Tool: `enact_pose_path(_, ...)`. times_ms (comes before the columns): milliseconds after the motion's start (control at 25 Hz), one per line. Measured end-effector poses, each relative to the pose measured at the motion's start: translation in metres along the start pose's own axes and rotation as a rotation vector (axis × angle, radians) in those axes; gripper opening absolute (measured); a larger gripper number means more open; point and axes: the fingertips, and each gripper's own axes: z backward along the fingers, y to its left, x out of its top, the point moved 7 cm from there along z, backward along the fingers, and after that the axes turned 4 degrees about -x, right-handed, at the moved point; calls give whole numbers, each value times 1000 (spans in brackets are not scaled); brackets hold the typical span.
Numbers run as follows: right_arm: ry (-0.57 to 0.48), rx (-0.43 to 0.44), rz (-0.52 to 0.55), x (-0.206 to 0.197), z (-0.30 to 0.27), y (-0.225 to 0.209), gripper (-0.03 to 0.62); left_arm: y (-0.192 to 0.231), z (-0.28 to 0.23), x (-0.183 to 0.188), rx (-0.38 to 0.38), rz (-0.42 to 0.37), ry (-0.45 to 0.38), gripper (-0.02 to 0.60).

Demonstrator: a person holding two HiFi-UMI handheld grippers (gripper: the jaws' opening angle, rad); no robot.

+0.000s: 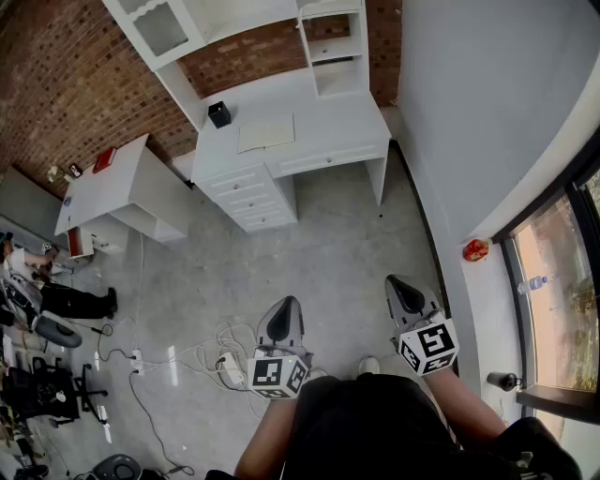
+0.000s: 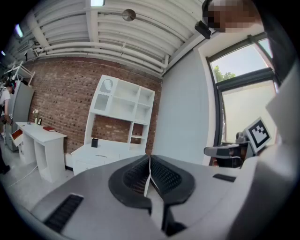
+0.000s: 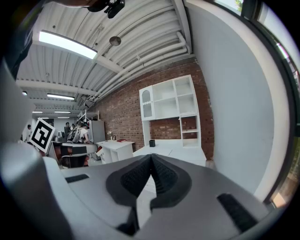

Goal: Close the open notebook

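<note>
The open notebook [image 1: 266, 133] lies flat with pale pages on the white desk [image 1: 356, 124] at the far brick wall. Both grippers are held near the person's body, several steps away from the desk. My left gripper [image 1: 280, 321] is shut with nothing between its jaws. My right gripper [image 1: 405, 293] is also shut and holds nothing. In the left gripper view the desk [image 2: 108, 149] shows small and far beyond the shut left gripper [image 2: 149, 158]. The right gripper view has the desk [image 3: 180, 151] ahead of the shut right gripper [image 3: 151, 156], with the notebook [image 3: 164, 151] on it.
A black pen cup [image 1: 219, 114] stands on the desk left of the notebook. A white hutch [image 1: 234, 19] rises behind it. A second white table [image 1: 103, 183] with a red item [image 1: 104, 159] stands to the left. Cables and a power strip [image 1: 183, 361] lie on the grey floor.
</note>
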Motion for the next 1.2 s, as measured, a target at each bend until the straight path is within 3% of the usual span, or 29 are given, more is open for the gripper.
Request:
enact_pose_path(160, -30, -26, 7, 7, 22, -9, -3, -16, 4, 8, -26, -47, -10, 8)
enact_pose_path(320, -24, -34, 2, 9, 33, -1, -3, -24, 20, 5, -11, -14, -21, 8)
enact_pose_path(920, 32, 98, 27, -10, 46, 33, -2, -29, 60, -14, 69, 18, -15, 8)
enact_pose_path(1160, -21, 47, 20, -14, 59, 19, -1, -41, 66, -14, 84, -10, -59, 9)
enact_pose_path(1200, -27, 41, 7, -14, 62, 15, 62, -43, 67, -14, 81, -13, -64, 12)
